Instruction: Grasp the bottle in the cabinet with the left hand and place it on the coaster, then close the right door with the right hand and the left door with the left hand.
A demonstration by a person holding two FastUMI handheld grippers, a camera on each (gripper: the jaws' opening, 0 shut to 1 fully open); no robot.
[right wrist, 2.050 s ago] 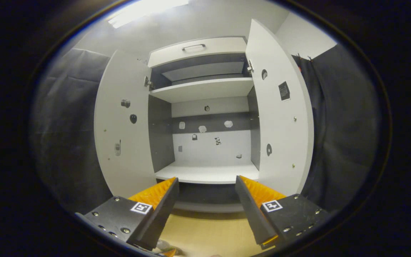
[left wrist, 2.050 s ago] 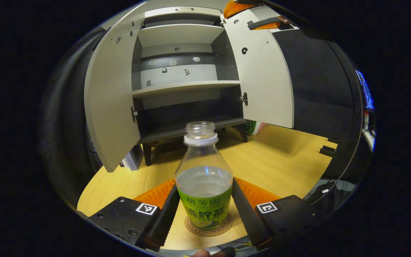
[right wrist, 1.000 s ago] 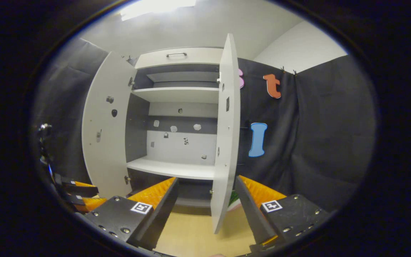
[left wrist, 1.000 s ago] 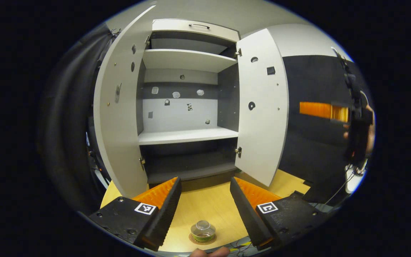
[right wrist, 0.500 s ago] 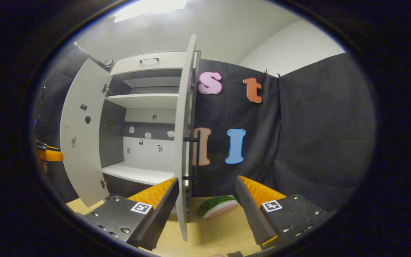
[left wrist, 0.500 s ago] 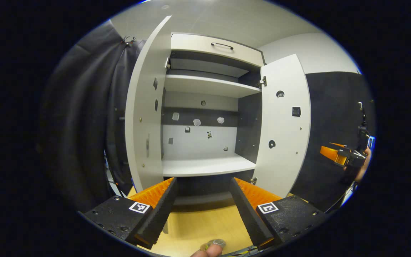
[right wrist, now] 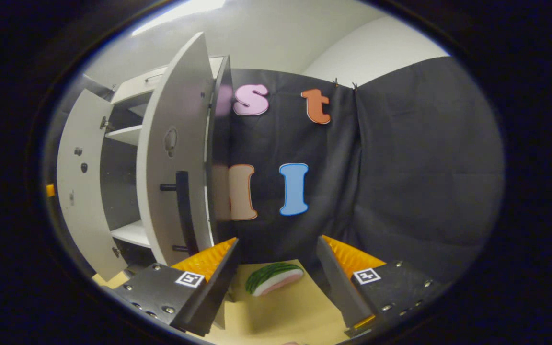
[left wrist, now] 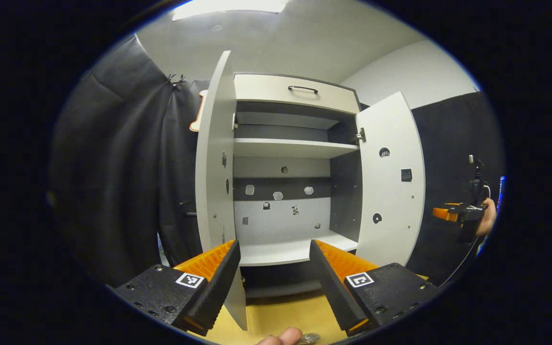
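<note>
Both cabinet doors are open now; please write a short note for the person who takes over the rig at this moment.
Left gripper: open, holds nothing, faces the cabinet.
Right gripper: open, holds nothing, at the outer side of the right door, near its black handle; touches nothing.
Bottle: just its top shows at the bottom edge of the left gripper view; out of the cabinet.
Done: bottle taken out.
Left: close the right door, then the left door. Both stand open.
</note>
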